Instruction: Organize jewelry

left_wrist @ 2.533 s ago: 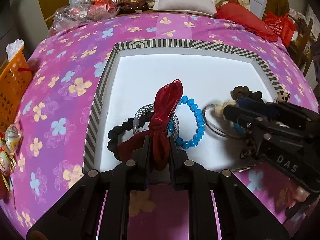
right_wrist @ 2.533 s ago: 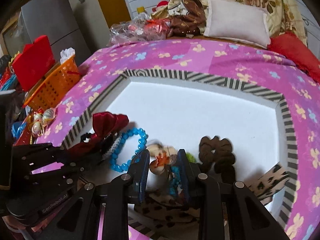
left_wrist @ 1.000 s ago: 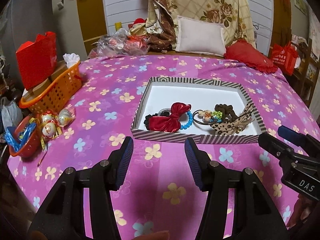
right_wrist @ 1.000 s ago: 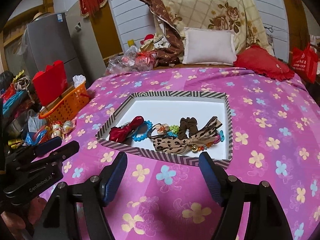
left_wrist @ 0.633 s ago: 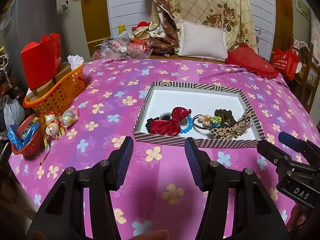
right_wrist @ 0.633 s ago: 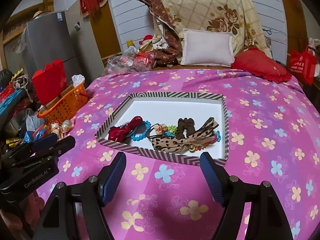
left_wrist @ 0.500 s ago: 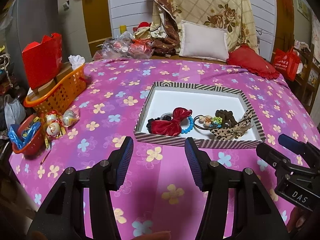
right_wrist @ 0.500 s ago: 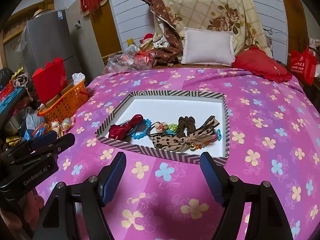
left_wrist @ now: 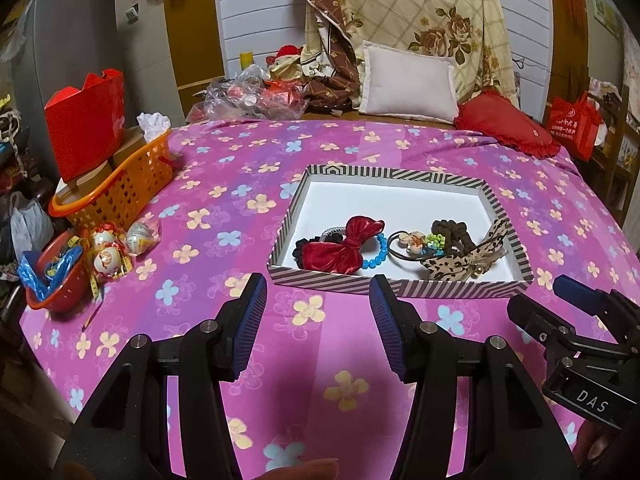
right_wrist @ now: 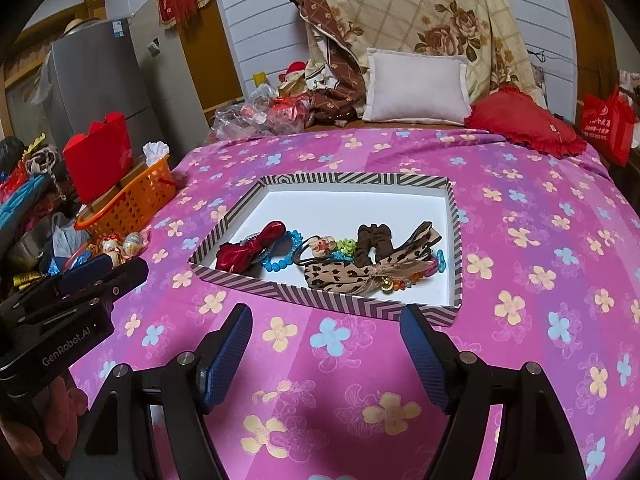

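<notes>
A striped shallow box (left_wrist: 400, 286) (right_wrist: 320, 298) lies on the pink flowered cloth. Inside lie a red bow (left_wrist: 344, 246) (right_wrist: 250, 250), a blue bead bracelet (left_wrist: 378, 254) (right_wrist: 282, 260), a brown scrunchie (left_wrist: 452, 232) (right_wrist: 372, 240), a leopard-print bow (left_wrist: 460, 262) (right_wrist: 360, 270) and other small pieces. My left gripper (left_wrist: 318, 308) is open and empty, above the cloth in front of the box. My right gripper (right_wrist: 326, 340) is open and empty, also in front of the box. Each gripper shows in the other's view, the right gripper (left_wrist: 576, 320) and the left gripper (right_wrist: 80, 284).
An orange basket (left_wrist: 116, 188) with a red box stands at the left edge. A red bowl (left_wrist: 56, 280) and wrapped balls (left_wrist: 108, 256) lie near it. Pillows (left_wrist: 408, 80), a red cushion (left_wrist: 504, 124) and plastic bags (left_wrist: 252, 96) sit at the back.
Both grippers let go of the hair accessories in the box, opened and pulled back from it. Over the last second they have hardly moved.
</notes>
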Available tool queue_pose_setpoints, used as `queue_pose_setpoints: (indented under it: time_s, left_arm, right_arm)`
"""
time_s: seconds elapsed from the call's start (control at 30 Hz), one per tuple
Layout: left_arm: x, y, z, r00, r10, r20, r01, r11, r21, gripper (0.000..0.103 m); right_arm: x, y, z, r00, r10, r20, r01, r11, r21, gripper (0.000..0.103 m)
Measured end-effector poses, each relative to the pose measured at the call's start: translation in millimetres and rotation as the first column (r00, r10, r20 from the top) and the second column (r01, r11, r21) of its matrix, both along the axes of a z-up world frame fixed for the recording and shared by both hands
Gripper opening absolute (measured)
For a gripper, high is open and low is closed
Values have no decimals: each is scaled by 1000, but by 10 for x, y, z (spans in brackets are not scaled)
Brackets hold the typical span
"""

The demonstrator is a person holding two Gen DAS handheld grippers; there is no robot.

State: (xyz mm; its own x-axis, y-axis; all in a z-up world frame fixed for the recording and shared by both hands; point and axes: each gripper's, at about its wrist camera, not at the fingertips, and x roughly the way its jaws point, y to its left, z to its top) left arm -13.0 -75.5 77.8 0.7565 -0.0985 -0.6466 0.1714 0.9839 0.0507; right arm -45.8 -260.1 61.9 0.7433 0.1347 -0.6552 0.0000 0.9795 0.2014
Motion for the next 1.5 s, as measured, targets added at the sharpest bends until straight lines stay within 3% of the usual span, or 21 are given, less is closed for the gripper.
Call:
queue_pose_setpoints:
  time_s: [1.5]
  left_arm:
    - [114, -45, -179, 999, 0, -38, 0, 1000, 6, 53]
  right_arm:
    - [76, -17, -177, 999, 9, -40, -8, 1000, 16, 74]
